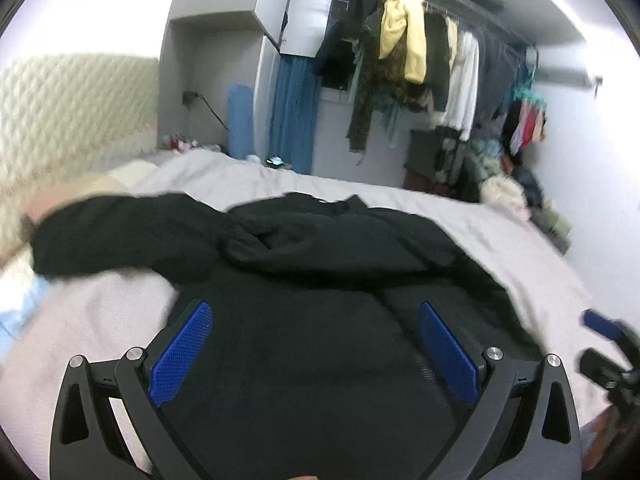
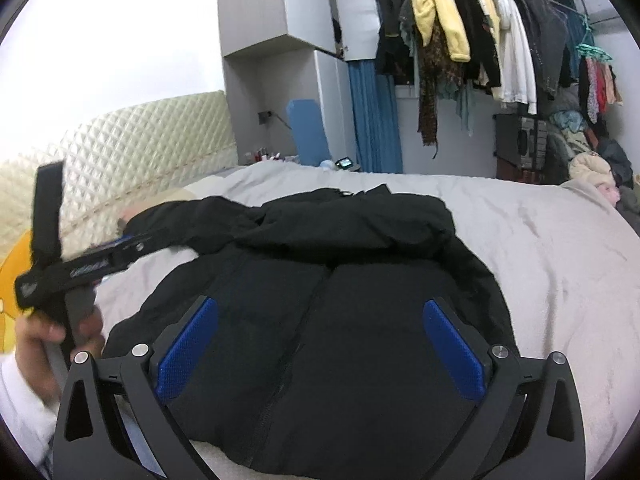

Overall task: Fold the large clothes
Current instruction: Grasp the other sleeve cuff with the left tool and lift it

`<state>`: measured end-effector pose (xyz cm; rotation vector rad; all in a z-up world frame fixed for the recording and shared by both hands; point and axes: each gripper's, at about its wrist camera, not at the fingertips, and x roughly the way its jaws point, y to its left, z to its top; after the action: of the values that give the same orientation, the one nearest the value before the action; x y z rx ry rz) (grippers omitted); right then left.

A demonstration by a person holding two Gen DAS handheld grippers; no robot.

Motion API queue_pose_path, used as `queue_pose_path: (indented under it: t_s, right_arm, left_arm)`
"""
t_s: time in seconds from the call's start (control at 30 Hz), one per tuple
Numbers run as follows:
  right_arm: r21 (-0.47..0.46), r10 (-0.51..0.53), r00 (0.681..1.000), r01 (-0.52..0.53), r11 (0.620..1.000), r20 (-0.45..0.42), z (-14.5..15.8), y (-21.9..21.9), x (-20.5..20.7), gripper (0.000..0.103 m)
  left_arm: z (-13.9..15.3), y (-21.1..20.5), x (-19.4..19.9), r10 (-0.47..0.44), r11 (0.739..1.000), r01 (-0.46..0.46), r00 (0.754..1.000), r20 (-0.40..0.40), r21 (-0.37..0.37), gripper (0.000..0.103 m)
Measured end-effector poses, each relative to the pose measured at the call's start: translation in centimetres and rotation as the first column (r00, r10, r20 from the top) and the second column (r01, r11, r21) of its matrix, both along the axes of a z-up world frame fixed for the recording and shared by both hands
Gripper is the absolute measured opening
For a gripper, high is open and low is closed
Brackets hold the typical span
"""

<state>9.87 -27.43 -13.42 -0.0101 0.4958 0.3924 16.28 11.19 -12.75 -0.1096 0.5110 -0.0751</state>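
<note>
Grey bedding covers the bed, the largest thing I see from both wrist cameras, running back to a cream quilted headboard along its far left edge. Across the middle of the bed lies the black jacket, front side up with its zip running down the centre toward the near edge. One sleeve stretches out toward the left edge of the bed near the headboard, and the collar end is bunched in a thick ridge toward the far edge. The jacket's hem sits at the near edge of the bed, directly under my two tools.

Beyond the far edge of the bed a rail of hanging clothes fills the wall, with a pale yellow garment among dark ones, a blue curtain to its left and a heap of clothes in the right corner.

My right gripper hangs above the lower part of the jacket, its blue pads spread wide and grasping nothing. My left gripper is likewise spread wide over the jacket body, with nothing between its blue fingers; in the right wrist view it appears blurred at the left, near the sleeve, in a bare hand.
</note>
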Motion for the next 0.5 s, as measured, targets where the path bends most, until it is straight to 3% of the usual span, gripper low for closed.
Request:
queue_pose_path:
  t_s: [0.07,0.2,0.27,0.5]
  right_arm:
    - [0.008,-0.001,1.000,0.001,1.000,-0.006,-0.2,0.0,0.0,0.103]
    - [0.030,0.005,0.999,-0.004,1.000,-0.037,-0.7,-0.2,0.4,0.103]
    - [0.029,0.005,1.000,-0.005,1.000,-0.029,-0.7,-0.5,0.1,0.103]
    - [0.090,-0.033,0.997,0.039,0.995,-0.063,-0.7,-1.4,1.5,0.103]
  left_arm:
    - [0.2,2.2,1.2,0.022,1.000,-0.022,0.999,-0.025,0.007,0.103]
    - [-0.3,9.0,4.3,0.031,0.997,-0.042,0.989,-0.143,-0.072,0.103]
    - [-1.2,12.7,5.5,0.079,0.990,-0.099,0.978,-0.191,-0.098,0.103]
    - [-5.5,26.2,9.6,0.186,0.934,-0.276,0.919,-0.348,-0.229,0.103]
